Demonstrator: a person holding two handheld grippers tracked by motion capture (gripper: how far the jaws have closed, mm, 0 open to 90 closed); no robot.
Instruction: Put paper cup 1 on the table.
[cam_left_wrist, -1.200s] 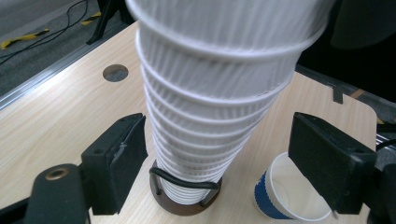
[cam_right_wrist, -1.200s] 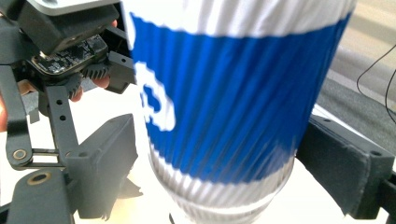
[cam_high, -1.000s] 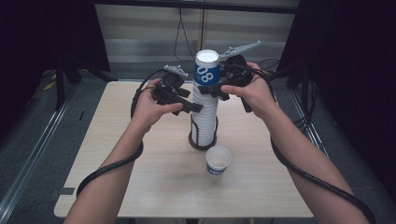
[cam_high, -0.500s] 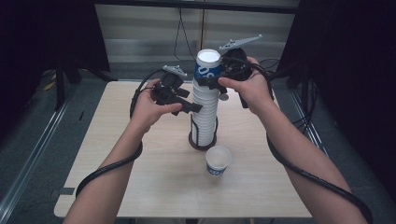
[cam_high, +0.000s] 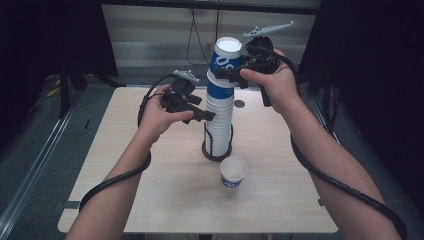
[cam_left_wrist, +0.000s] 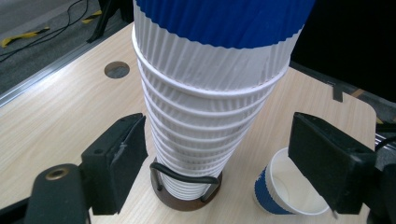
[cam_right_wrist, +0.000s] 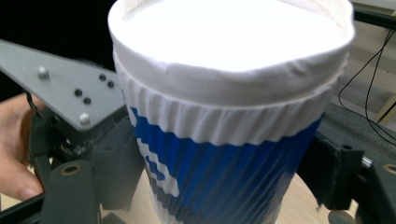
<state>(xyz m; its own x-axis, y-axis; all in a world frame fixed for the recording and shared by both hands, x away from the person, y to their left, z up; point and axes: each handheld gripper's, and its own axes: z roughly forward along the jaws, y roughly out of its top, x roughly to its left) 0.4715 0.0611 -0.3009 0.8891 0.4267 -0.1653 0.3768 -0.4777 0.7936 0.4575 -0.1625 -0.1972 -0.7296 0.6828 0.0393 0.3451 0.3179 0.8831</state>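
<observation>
On top cup (cam_high: 226, 59), "0".

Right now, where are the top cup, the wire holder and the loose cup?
top cup (cam_high: 223, 59), high view, blue side wall.
wire holder (cam_left_wrist: 187, 176), left gripper view, front wire loop.
loose cup (cam_high: 233, 176), high view, outer wall.

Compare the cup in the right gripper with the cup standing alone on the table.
The top cup is upside down, base up, lifted off the stack between the right gripper jaws; the lone cup stands upright, mouth open, touched by nothing. The top cup is in the air, tilted; the lone cup rests on the table in front of the stack's holder. Both are blue and white ribbed paper cups.
</observation>
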